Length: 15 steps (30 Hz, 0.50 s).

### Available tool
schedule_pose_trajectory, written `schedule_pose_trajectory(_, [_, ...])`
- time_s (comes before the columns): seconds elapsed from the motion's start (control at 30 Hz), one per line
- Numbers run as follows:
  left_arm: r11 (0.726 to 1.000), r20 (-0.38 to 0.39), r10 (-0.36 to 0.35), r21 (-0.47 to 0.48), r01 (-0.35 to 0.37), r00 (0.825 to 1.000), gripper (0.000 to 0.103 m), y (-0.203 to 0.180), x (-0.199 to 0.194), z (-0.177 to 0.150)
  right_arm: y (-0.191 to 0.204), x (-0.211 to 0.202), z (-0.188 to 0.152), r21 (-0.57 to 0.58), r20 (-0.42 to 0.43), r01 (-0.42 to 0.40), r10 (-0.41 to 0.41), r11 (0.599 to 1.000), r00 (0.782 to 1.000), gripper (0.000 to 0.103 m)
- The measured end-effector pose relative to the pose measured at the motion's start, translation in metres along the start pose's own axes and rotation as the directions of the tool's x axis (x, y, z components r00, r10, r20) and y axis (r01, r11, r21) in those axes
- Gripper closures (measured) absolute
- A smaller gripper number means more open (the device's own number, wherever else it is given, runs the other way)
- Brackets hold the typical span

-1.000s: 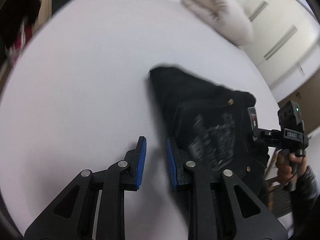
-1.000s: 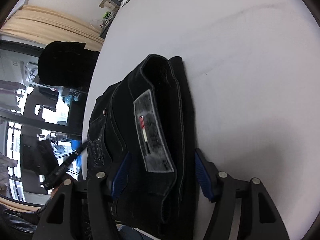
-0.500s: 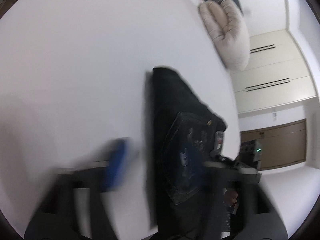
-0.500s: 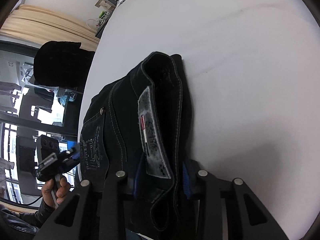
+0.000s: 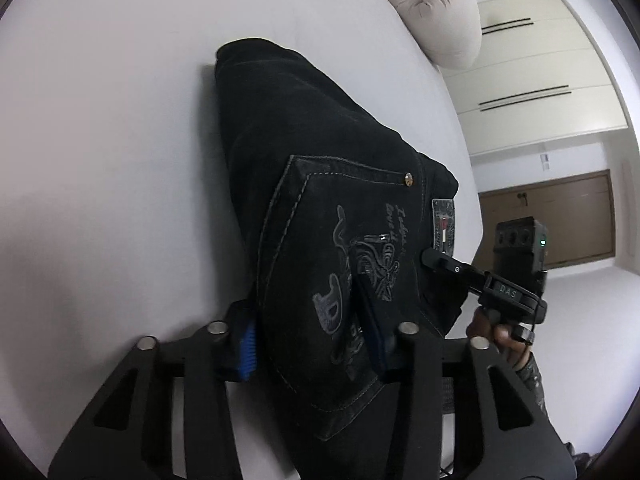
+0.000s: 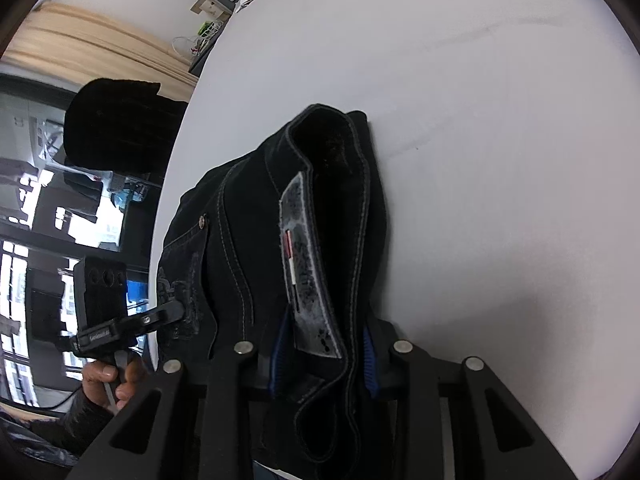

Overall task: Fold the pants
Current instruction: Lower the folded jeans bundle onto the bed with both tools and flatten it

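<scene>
The folded black pants (image 5: 320, 184) lie on the white table (image 5: 112, 128), near its edge, and every place below is told from them. No container shows in either view.

The left gripper (image 5: 310, 328) straddles the near end of the pants at the back pocket (image 5: 340, 264); its jaws are closing, with the denim bunched between the 2 blue pads (image 5: 246, 350) and the right-hand pad pressed into the pocket's embroidery. The right gripper (image 6: 326, 356) sits at the waistband end, its jaws narrow and closing too, with the grey leather patch (image 6: 306, 272) and the stitched waistband layers clamped between its 2 pads.

In the left wrist view the right gripper's black body and the hand (image 5: 500, 330) holding it show beside the waistband patch. In the right wrist view the left gripper's tip touches the pocket side of the pants, with its hand (image 6: 108, 380) below.

A pale cushion (image 5: 432, 4) rests on the table beyond the far fold of the pants. The near end of the pants is cut off behind both gripper frames, and the embroidered lettering cannot be read.
</scene>
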State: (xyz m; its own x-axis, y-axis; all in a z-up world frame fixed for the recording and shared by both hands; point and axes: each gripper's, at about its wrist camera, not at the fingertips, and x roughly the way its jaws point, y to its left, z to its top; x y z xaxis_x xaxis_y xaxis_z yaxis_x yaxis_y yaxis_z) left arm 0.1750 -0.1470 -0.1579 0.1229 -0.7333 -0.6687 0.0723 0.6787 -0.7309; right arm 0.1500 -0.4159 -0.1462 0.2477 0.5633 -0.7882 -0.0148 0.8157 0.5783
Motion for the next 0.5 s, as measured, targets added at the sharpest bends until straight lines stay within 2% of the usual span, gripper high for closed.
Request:
schedule_pose_trajectory(0.13, [0.999, 0.012, -0.023, 0.028, 0.023, 1.0, 0.08, -0.013, 0.004, -0.001, 0.02, -0.01, 0.0, -0.038, 0.036, 0.034, -0.033, 0.999, 0.999, 0.081])
schedule_pose_trajectory(0.3, [0.996, 0.061, 0.002, 0.087, -0.007, 0.998, 0.083, -0.027, -0.013, 0.01, 0.063, -0.021, 0.009, -0.115, 0.074, 0.055, -0.047, 0.992, 0.996, 0.084])
schedule_pose_trajectory(0.4, [0.992, 0.129, 0.015, 0.122, -0.031, 0.992, 0.083, -0.028, -0.047, 0.032, 0.089, -0.023, 0.028, -0.149, 0.093, 0.021, -0.007, 0.989, 0.996, 0.084])
schedule_pose_trajectory(0.5, [0.984, 0.193, 0.04, 0.162, -0.072, 0.98, 0.083, -0.022, -0.083, 0.063, 0.114, -0.016, 0.062, -0.177, 0.112, -0.016, 0.036, 0.984, 0.993, 0.084])
